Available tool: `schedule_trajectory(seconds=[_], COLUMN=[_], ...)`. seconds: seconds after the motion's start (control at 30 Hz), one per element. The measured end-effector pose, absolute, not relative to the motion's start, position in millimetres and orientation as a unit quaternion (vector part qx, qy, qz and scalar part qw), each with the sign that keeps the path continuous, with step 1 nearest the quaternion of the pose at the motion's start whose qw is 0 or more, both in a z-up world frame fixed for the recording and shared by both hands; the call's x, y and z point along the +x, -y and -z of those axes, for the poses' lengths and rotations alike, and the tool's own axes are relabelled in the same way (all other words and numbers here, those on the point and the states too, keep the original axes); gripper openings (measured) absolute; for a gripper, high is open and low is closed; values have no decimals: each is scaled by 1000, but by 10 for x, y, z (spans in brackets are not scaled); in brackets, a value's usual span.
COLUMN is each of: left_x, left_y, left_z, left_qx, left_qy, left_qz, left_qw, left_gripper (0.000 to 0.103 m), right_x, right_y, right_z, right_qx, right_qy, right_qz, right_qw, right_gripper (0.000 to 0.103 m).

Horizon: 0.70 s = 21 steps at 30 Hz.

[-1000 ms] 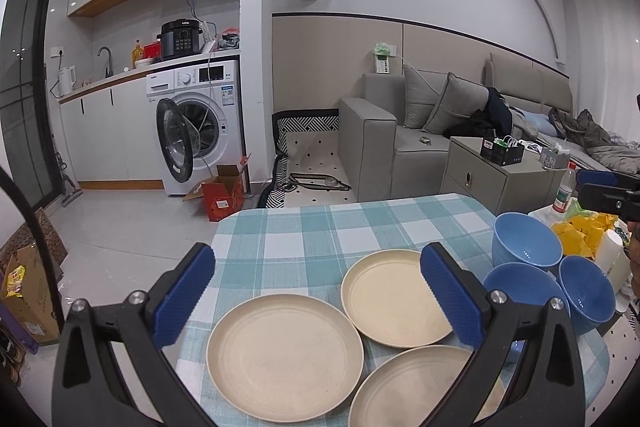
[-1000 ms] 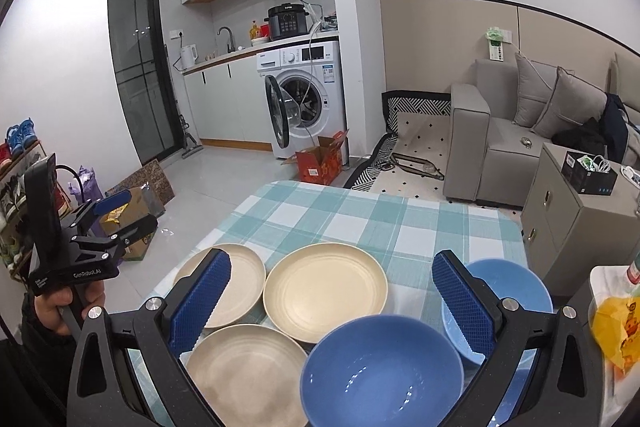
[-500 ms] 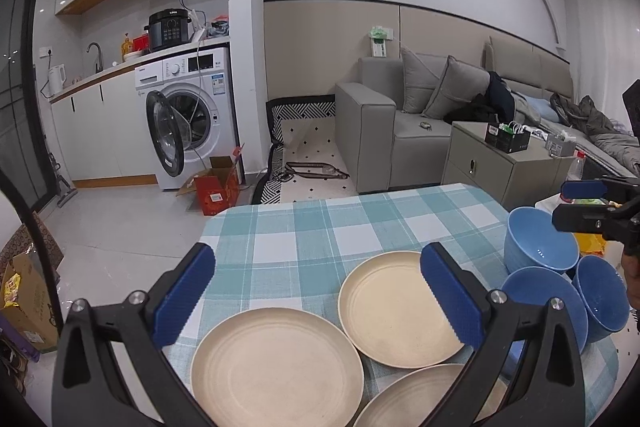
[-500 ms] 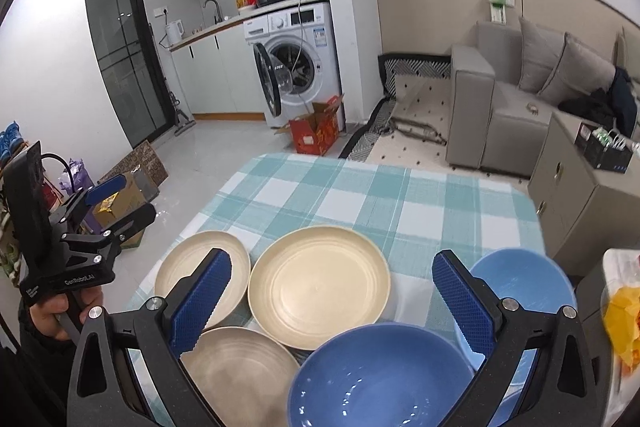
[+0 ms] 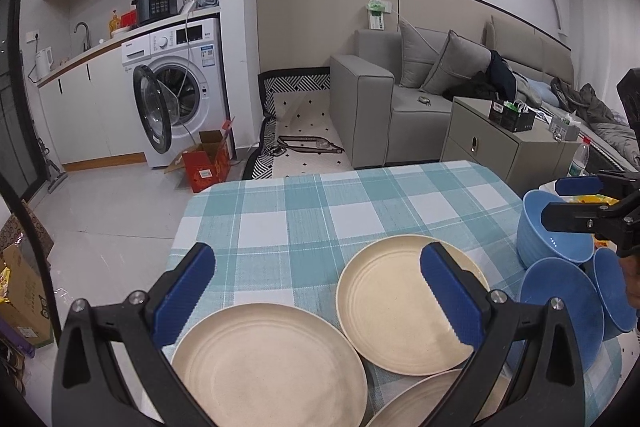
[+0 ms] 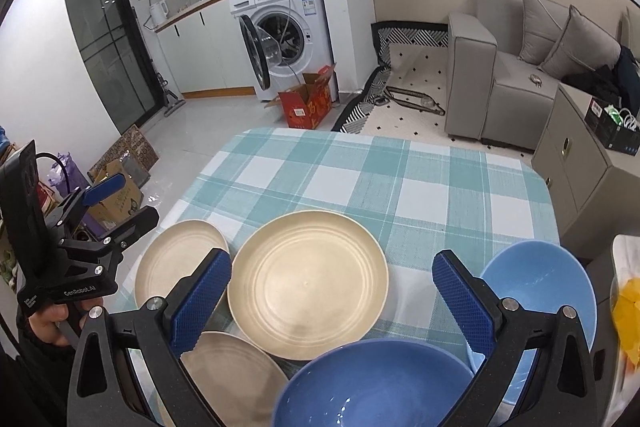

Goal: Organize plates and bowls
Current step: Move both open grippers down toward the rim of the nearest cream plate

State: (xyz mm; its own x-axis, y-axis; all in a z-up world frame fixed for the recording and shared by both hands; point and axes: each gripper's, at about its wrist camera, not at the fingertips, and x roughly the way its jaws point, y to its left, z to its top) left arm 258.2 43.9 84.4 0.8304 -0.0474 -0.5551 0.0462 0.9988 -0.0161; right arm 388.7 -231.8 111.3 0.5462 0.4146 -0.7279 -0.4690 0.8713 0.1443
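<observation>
Plates (image 6: 308,279) and blue bowls (image 6: 376,383) crowd the tabletop's (image 6: 400,183) near edge beneath my left tool (image 5: 320,301) and right tool (image 6: 332,301), both spread, holding nothing; checked cloth beyond, sofa (image 6: 508,67) farther.

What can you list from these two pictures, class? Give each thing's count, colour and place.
plates: three, cream, near part of the table, close together
bowls: three, blue, right of the plates
tablecloth: one, teal and white check, covering the table
washing machine: one, white, door open, far left under the counter
cooker: one, black, on top of the washing machine
box: one, red, open, on the floor by the washing machine
sofa: one, grey, behind the table
cabinet: one, grey, beside the sofa
left hand-held gripper: one, black with blue pads, open above the plates
right hand-held gripper: one, same colours, open above the bowls
</observation>
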Motion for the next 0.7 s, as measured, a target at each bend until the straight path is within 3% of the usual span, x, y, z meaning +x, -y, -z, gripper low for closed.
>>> schedule_trajectory(seconds=[0.37,0.7], left_x=[2869,3057], left_y=[-424,-311], left_z=[-551,-207], left_qx=[8,26], left_qy=[-331,-379], left_qz=[42,67], left_qw=[943,923], left_gripper=[101,85], right_x=[4206,4426], right_y=[2190,2111], right_z=[-653,-271], right_qx=[-31,-43], right_qy=[-472,-538], right_qz=[-228,-223], right_qw=[851,812], right_gripper=[102,97])
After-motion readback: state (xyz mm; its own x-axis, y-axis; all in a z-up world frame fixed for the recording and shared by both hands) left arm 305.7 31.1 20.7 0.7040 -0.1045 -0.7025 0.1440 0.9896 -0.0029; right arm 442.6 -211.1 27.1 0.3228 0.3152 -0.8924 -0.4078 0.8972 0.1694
